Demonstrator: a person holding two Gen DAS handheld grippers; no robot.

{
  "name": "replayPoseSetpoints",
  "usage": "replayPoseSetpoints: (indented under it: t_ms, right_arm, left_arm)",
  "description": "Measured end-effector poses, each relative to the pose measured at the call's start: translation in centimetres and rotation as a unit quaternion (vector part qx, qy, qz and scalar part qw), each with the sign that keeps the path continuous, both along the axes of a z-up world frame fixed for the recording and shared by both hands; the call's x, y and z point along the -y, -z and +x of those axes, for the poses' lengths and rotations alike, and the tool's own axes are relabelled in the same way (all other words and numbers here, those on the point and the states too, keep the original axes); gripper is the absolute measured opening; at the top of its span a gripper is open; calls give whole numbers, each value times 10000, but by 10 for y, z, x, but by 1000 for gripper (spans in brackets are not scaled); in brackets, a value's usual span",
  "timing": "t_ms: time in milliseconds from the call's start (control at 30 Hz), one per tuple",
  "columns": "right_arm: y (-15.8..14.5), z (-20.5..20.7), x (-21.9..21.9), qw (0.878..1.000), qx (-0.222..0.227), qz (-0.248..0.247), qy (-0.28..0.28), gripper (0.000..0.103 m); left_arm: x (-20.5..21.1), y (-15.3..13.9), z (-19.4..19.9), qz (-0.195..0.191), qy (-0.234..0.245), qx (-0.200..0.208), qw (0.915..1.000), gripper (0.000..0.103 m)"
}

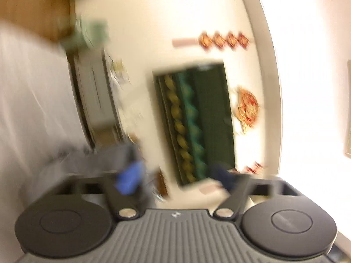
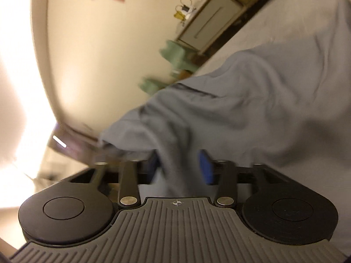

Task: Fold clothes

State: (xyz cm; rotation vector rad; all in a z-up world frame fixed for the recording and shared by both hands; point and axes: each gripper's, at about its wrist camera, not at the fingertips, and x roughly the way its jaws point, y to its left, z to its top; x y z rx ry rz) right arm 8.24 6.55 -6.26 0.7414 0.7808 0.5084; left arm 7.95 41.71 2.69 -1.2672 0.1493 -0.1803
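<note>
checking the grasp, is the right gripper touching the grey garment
Touching. The right wrist view shows the grey garment bunched between the right gripper jaws, cloth against both blue pads.

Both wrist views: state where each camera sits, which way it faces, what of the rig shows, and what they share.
Left wrist: on the left tongs, tilted, facing a cream wall with a dark hanging; blue pads wide apart, nothing between them.
Right wrist: on the right tongs, facing the grey garment, cloth between the pads.
Shared: the green objects, the cabinet, the red ornaments.
</note>
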Motion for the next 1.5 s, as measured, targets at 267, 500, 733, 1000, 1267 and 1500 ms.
replayPoseSetpoints:
  t_ms: [267,500,733,1000,1267,1500]
  right_arm:
    - [-27,-94,-75,9388,2100,-2481,-1144,83]
    - [-21,-121,-160,8429,3068,-3854,-2163,81]
    - [7,-73,-257,7570,2959,-4996,-2995,41]
    - [-54,-103,-220,8145,3205,-4068,-2613,0]
    - [16,-123,-241,7561,3220,-4858,-2976,16]
    - [16,-85,-271,6821,3767,-5534,-2943,74]
  left_arm:
    - [-51,50,-48,-124,10,-2214,9751,102]
    - [-8,64,-22,583,835,-2682,9580,90]
    - [-32,92,-6,-53,668,-2873,9555,79]
    - [-56,80,-36,-420,687,-1729,9816,87]
    - [-48,88,-36,-463,651,-2095,9745,81]
    - [-67,86,-43,-921,422,-1758,9792,86]
